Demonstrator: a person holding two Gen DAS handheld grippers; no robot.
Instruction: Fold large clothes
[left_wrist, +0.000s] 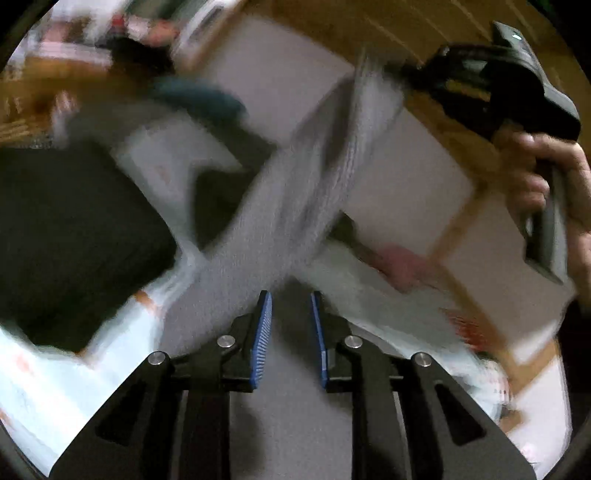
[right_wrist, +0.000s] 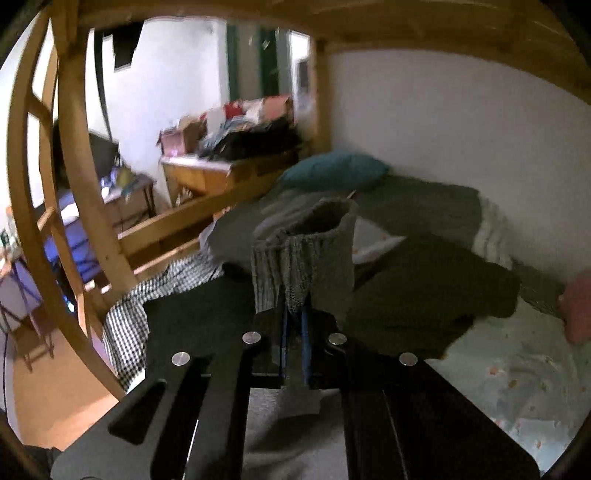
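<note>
Right gripper (right_wrist: 294, 325) pinches grey ribbed-knit sweater (right_wrist: 306, 251) cuff.

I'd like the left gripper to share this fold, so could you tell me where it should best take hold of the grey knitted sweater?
Probably the sleeve band of the grey knitted sweater just ahead of the open left gripper, approached straight forward. That band runs taut up to the right gripper, already shut on the ribbed cuff, so the free fingers can straddle it. Blur hides finer edges.

No legible text or labels.
</note>
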